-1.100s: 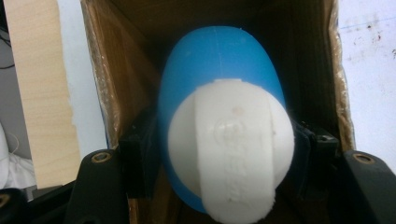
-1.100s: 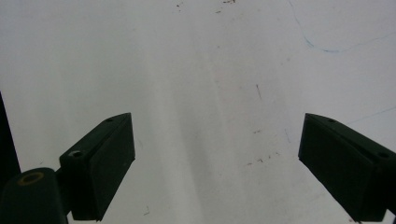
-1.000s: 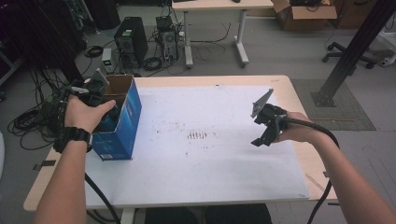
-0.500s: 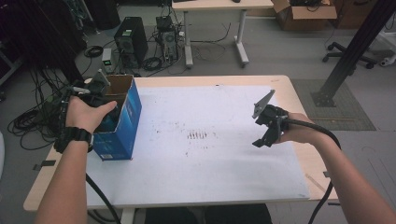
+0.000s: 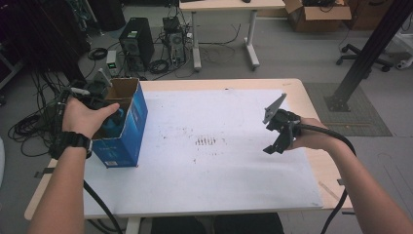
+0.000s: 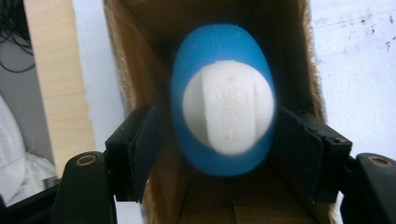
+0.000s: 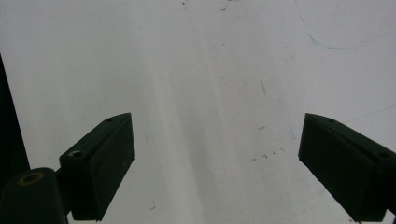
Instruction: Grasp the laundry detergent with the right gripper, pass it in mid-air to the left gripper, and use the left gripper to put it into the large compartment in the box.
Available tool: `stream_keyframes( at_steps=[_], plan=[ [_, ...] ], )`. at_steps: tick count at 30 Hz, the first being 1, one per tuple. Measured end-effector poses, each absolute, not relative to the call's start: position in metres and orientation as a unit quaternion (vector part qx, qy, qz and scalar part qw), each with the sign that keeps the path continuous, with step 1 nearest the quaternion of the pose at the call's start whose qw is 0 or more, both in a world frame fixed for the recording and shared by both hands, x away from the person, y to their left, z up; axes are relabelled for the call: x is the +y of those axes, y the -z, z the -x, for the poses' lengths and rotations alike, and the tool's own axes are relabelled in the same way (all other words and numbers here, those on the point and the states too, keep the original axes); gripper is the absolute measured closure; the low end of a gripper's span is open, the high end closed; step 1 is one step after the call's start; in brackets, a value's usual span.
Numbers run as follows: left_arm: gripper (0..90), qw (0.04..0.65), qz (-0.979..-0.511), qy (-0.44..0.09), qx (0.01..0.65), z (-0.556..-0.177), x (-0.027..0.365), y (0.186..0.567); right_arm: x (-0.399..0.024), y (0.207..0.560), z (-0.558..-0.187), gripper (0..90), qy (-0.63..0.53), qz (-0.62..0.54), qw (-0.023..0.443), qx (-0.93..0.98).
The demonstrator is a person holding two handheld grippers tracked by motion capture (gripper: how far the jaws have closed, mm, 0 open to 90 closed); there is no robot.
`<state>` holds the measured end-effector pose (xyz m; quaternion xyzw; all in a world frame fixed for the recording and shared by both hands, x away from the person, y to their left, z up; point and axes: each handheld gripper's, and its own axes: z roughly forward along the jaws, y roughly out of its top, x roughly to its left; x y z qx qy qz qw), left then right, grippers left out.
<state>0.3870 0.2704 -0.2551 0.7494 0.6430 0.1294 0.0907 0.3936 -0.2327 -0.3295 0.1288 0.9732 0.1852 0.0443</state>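
Note:
A blue cardboard box stands open-topped at the left of the table. Inside it sits a blue bottle with a white cap, seen end on. My left gripper reaches down into the box with the bottle between its jaws. They have just been opening, and a gap shows at the left pad. In the high view my left hand covers that gripper. My right gripper hovers open over the white sheet at the right, with nothing between its pads.
The white sheet covers most of the wooden table and carries small dark marks at its middle. Cables trail from both grippers off the near edge. Computer towers and cables lie on the floor beyond the table.

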Motion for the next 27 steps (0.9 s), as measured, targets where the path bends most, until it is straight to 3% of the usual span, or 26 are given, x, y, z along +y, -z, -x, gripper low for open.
stream_keyframes(
  at_steps=[7, 15, 27],
  plan=[
    [27.8, 0.091, -0.766, -0.145, 0.620, -0.382, 0.257, 0.230, -0.234, 0.322, -0.390, 10.5, -0.186, -0.131, 0.048, 0.973],
    [22.8, 0.102, -0.807, -0.148, 0.562, -0.378, 0.214, 0.209, -0.234, 0.318, -0.392, 10.5, -0.185, -0.130, 0.046, 0.973],
    [13.3, 0.118, -0.862, -0.131, 0.475, -0.379, 0.149, 0.219, -0.230, 0.313, -0.395, 10.5, -0.183, -0.124, 0.047, 0.974]
  ],
)
